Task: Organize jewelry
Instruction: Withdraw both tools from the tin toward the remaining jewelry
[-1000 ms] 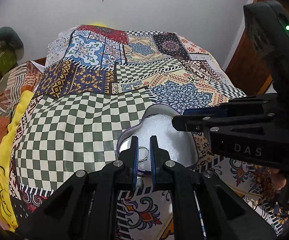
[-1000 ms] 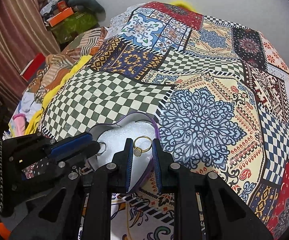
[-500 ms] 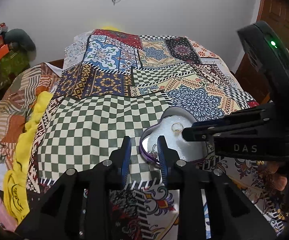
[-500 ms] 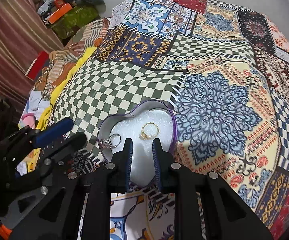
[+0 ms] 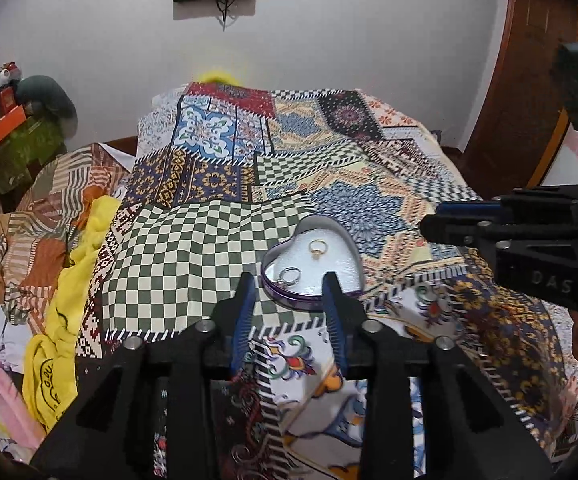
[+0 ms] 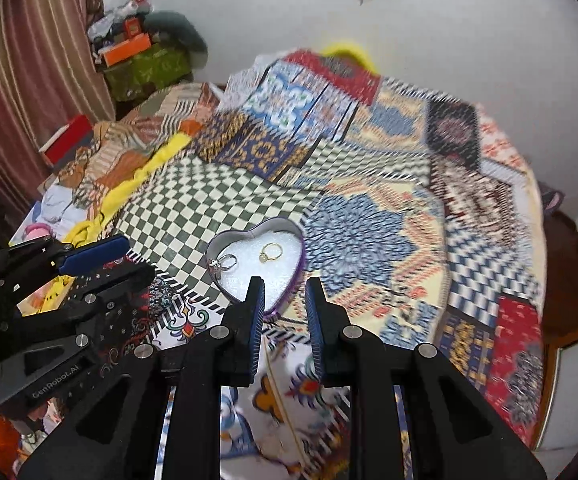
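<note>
A heart-shaped tin (image 5: 347,236) (image 6: 213,240) with white lining sits on the patchwork bedspread. A gold ring (image 5: 318,246) (image 6: 269,251) and a silver ring (image 5: 289,275) (image 6: 223,262) lie inside it. My left gripper (image 5: 289,280) is open and empty, raised just short of the tin. My right gripper (image 6: 285,284) is open and empty, also raised near the tin's front edge. The right gripper shows at the right of the left wrist view (image 5: 433,226). The left gripper shows at the left of the right wrist view (image 6: 129,256).
The patchwork bedspread (image 5: 217,240) (image 6: 369,220) covers the bed. Yellow cloth (image 5: 69,280) and piled clothes lie along the left edge. Boxes (image 6: 145,60) stand at the back left by a curtain. A wooden door (image 5: 529,100) is at the right.
Both grippers let go of their rings into the tin, opened, and pulled back and up. The gold and silver rings now lie on the white lining.
</note>
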### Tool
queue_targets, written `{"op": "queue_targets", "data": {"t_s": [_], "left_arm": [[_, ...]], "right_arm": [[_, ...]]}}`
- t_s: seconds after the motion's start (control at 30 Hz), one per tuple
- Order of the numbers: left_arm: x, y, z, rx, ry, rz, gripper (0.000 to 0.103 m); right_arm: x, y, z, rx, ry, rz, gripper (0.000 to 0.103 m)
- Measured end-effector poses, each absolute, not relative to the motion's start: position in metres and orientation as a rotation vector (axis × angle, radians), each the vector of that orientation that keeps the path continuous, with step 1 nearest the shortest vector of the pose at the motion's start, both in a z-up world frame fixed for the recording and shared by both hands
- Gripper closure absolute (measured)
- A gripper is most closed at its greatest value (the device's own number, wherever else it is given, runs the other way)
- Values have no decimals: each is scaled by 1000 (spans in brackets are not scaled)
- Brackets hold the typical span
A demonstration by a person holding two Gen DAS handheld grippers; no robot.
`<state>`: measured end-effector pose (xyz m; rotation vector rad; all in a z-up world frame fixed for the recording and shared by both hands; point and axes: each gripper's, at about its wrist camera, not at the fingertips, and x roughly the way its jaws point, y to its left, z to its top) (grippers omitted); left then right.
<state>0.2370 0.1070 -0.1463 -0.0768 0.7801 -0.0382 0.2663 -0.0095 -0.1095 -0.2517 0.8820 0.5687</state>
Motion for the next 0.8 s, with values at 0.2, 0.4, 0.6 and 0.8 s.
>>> {"op": "queue_targets", "data": {"t_s": [0.2, 0.4, 0.6, 0.8], "left_arm": [[213, 91, -129, -72, 757, -61, 66], [196, 73, -120, -75, 739, -94, 59], [188, 51, -121, -66, 746, -131, 55], [184, 30, -132, -28, 772, -163, 55]], "right_arm": [[236, -36, -90, -238, 777, 522, 83], [212, -64, -83, -214, 694, 468, 57], [201, -87, -86, -211, 676, 424, 56], [191, -111, -98, -194, 693, 389, 56]]}}
